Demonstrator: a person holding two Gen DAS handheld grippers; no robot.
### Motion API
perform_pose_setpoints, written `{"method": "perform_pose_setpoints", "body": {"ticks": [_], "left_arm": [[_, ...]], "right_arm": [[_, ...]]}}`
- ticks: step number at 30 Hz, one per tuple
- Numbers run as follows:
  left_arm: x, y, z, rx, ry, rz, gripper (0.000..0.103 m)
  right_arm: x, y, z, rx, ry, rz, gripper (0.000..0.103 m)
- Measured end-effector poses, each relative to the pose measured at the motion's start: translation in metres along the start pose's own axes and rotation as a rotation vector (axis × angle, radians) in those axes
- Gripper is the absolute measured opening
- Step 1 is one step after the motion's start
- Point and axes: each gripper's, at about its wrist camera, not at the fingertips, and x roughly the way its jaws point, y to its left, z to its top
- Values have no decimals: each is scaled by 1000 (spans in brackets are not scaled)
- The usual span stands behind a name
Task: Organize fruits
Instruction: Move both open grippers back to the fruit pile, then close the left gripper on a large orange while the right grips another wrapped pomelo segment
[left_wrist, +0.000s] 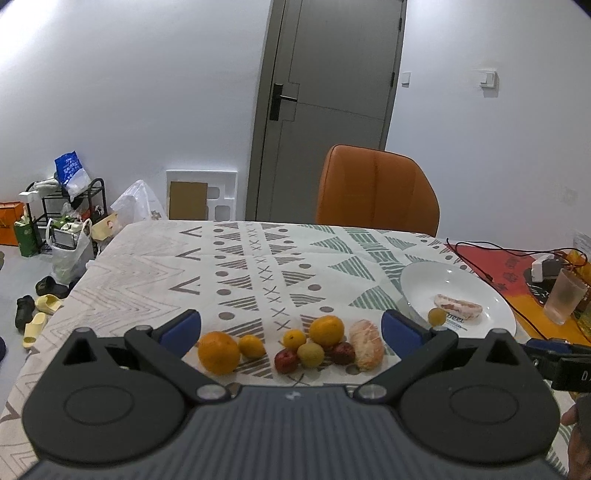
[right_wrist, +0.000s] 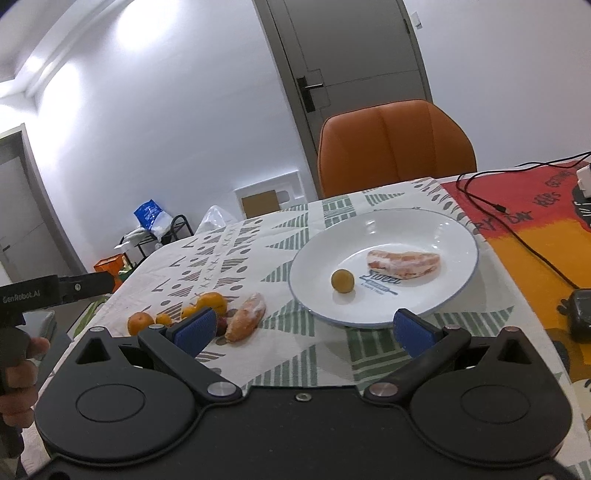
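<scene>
Claws both spread and empty: our left gripper (left_wrist: 291, 328) hovers over the fruit pile (left_wrist: 295, 347) near the table's (right_wrist: 258, 236) front edge; our right gripper (right_wrist: 302, 332) faces the plate (right_wrist: 454, 236), which holds two pieces. Next we likely pinch one fruit gently. Orange chair (left_wrist: 376, 188) beyond

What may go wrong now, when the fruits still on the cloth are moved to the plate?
1. The round fruits in the pile touch each other; lifting one may make a small one roll across the tablecloth.
2. The peeled citrus piece looks soft; a hard grip may crush it.
3. The yellow fruit on the plate lies loose; a bump may roll it.
</scene>
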Motion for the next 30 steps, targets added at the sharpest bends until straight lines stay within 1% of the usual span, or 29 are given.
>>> {"method": "perform_pose_setpoints", "body": {"ticks": [2, 14, 18, 21, 23, 24, 25, 28, 30], "left_arm": [[1, 3, -2, -5, 8, -7, 103], [16, 19, -12, -43, 43, 16, 102], [24, 23, -16, -54, 57, 21, 99], [29, 28, -19, -64, 68, 27, 93], [33, 32, -21, -76, 77, 30, 87], [35, 34, -22, -80, 80, 34, 82], [37, 36, -22, -86, 85, 36, 79], [43, 42, -24, -99, 97, 41, 72], [47, 46, -26, -107, 106, 46, 71]], "right_arm": [[2, 2, 0, -5, 4, 5, 103], [19, 8, -5, -12, 31, 41, 103], [24, 11, -7, -21, 37, 54, 103], [29, 13, -9, -28, 37, 58, 103], [33, 15, -10, -37, 41, 65, 102], [34, 16, -10, -42, 47, 69, 97], [36, 18, -10, -51, 54, 78, 90], [43, 23, -10, -64, 75, 96, 77], [50, 26, -10, -65, 87, 103, 71]]}}
